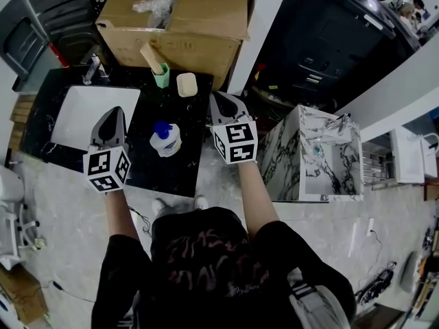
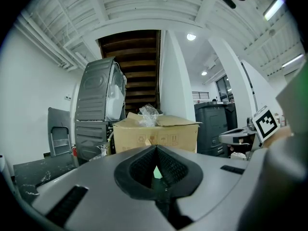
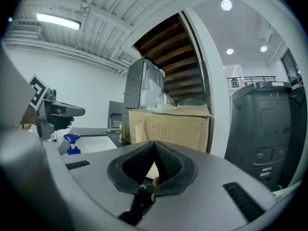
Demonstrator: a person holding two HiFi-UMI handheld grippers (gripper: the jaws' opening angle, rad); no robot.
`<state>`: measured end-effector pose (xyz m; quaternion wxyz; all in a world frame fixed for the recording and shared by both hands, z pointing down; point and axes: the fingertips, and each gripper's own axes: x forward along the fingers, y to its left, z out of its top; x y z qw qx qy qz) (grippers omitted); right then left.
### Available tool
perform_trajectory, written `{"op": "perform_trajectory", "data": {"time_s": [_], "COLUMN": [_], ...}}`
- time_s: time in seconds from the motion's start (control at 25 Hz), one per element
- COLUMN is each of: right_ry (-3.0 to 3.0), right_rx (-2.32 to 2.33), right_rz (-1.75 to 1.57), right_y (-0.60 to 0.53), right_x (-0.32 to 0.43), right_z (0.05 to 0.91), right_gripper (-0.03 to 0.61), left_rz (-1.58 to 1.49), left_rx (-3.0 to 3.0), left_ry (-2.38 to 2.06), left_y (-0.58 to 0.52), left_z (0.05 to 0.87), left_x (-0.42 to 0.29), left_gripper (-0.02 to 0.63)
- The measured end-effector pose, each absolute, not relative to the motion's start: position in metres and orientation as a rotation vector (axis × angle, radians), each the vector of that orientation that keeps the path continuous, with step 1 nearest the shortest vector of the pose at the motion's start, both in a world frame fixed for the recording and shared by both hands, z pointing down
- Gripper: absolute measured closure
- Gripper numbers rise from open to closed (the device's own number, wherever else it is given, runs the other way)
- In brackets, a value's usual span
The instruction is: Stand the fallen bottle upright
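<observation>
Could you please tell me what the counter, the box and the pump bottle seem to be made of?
Counter: dark glossy stone, likely marble, by its white veins. Box: matte brown cardboard, with folded flaps. Pump bottle: probably white plastic, blue pump head.

the head camera looks steeply down from above the person onto the black marbled counter [image 1: 147,163], the big brown cardboard box [image 1: 185,19] at 12 o'clock. each gripper camera sits low, close behind its own jaws, facing nearly level toward that same box. the right gripper view catches the left gripper [image 3: 77,111] at 9 o'clock; the left gripper view catches the right gripper [image 2: 226,137] at 3 o'clock.
</observation>
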<state>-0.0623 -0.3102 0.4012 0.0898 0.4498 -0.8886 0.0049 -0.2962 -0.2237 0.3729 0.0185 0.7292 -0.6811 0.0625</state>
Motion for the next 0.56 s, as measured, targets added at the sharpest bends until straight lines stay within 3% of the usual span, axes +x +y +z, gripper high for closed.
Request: {"op": "perform_trajectory", "data": {"time_s": [0.56], "right_ry": [-2.640], "right_rx": [1.341], "right_rz": [-0.017], "right_y": [-0.300], "right_x": [-0.061], "right_z": [0.396], "right_gripper": [0.565], "left_rz": [0.196], "left_rx": [2.284], "left_ry": [-2.111], "left_y": [-0.213], "left_z": [0.369], "left_x": [-0.286], "left_gripper": [0.598]}}
